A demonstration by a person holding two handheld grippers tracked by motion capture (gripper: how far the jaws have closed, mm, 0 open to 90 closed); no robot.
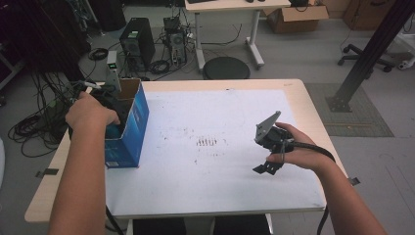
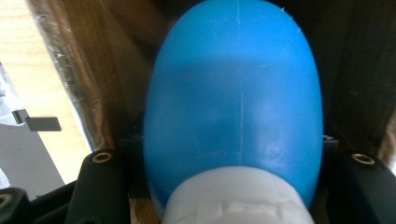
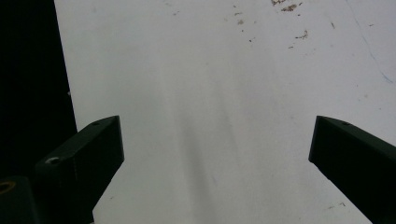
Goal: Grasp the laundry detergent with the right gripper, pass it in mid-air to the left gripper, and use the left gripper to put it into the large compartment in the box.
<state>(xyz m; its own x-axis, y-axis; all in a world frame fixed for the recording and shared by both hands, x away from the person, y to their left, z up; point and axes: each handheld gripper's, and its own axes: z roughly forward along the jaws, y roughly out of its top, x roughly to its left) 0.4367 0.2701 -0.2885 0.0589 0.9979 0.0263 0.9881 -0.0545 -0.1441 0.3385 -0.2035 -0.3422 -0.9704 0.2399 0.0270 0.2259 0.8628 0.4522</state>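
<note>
Inside the blue box (image 1: 128, 128) at the surface's left edge, the left claw (image 2: 233, 154) grips a blue bottle (image 2: 233, 102) near its white cap (image 2: 233, 198). Smooth plastic, probably light and slippery. The right claw (image 3: 215, 154) gapes wide, empty.

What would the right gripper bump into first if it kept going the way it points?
Probably just the white tabletop. The right gripper has its jaws wide apart with nothing between them, aimed down at that bare surface. How far off it is, I can't tell.
</note>
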